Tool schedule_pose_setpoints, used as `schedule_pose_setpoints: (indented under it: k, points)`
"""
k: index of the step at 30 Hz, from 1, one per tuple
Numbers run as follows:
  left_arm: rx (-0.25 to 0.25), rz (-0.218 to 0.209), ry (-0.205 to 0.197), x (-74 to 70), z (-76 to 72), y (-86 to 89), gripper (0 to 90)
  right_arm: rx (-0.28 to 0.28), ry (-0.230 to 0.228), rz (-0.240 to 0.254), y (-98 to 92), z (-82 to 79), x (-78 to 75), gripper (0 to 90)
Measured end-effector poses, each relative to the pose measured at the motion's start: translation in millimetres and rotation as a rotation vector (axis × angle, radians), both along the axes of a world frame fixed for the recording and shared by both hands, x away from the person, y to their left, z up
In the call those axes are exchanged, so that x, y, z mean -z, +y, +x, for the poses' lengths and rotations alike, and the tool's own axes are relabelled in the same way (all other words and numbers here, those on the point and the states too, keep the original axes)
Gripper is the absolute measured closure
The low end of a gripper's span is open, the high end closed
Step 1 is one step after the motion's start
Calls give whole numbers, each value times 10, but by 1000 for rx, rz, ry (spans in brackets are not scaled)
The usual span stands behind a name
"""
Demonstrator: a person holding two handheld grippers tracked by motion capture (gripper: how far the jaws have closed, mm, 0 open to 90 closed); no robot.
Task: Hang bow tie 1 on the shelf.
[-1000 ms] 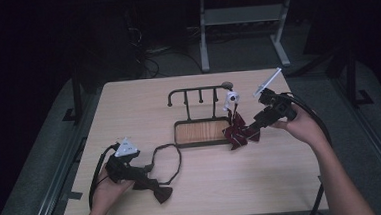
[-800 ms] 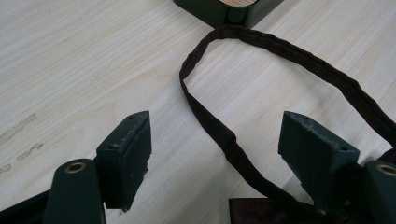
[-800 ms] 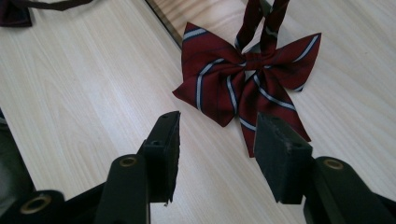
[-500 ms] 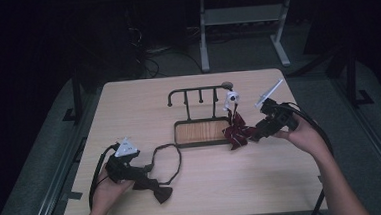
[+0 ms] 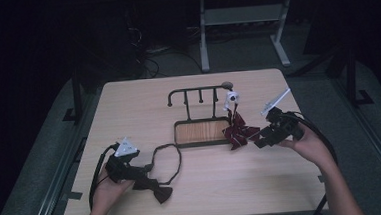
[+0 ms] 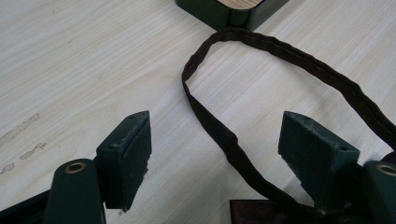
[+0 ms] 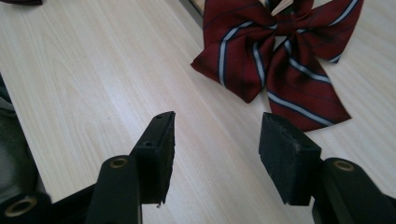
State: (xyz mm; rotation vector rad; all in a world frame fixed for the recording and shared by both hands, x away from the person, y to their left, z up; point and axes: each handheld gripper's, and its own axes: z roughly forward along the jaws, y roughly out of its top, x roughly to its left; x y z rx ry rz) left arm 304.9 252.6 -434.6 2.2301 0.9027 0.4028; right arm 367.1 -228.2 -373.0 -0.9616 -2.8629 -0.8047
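A dark red bow tie with pale stripes [image 5: 238, 133] [image 7: 280, 60] lies at the right end of a black hook rack with a wooden base [image 5: 200, 132]; its neck piece rises to a white clasp [image 5: 231, 99]. My right gripper [image 5: 259, 141] [image 7: 217, 154] sits just right of it, low over the table. Its jaws have just been opening and nothing is between them. My left gripper [image 5: 145, 180] [image 6: 215, 154] rests open at the front left, with the strap [image 6: 219, 135] of a dark bow tie [image 5: 161, 193] running between its jaws, untouched by the pads.
The strap loop [image 5: 167, 159] lies on the wooden table [image 5: 128, 111] between the left gripper and the rack base [image 6: 224, 11]. A metal stand [image 5: 238, 24] and cables are on the dark floor behind the table.
The right hand has sunk toward the table and come slightly nearer the person, and its jaws stand wider. The striped bow tie and the left hand have stayed put.
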Motion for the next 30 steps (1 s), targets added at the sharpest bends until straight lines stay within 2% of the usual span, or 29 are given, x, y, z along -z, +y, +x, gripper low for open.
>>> schedule_pose_setpoints:
  k: [9, 13, 17, 19, 30]
  points:
    - [3, 12, -2, 8, 5, -15, 262, -4, 11, 14, -25, -89, 130, 448]
    - [-3, 9, 4, 13, 2, -21, 262, -2, 9, 5, -20, -124, 174, 445]
    - [0, 14, 6, 16, 9, -21, 263, -12, 12, 28, -20, -170, 223, 445]
    - [6, 21, 3, 14, 15, -19, 264, -14, 7, 10, -15, -184, 231, 443]
    - [2, 28, 5, 8, 14, -62, 270, -3, 16, 24, -25, -212, 344, 420]
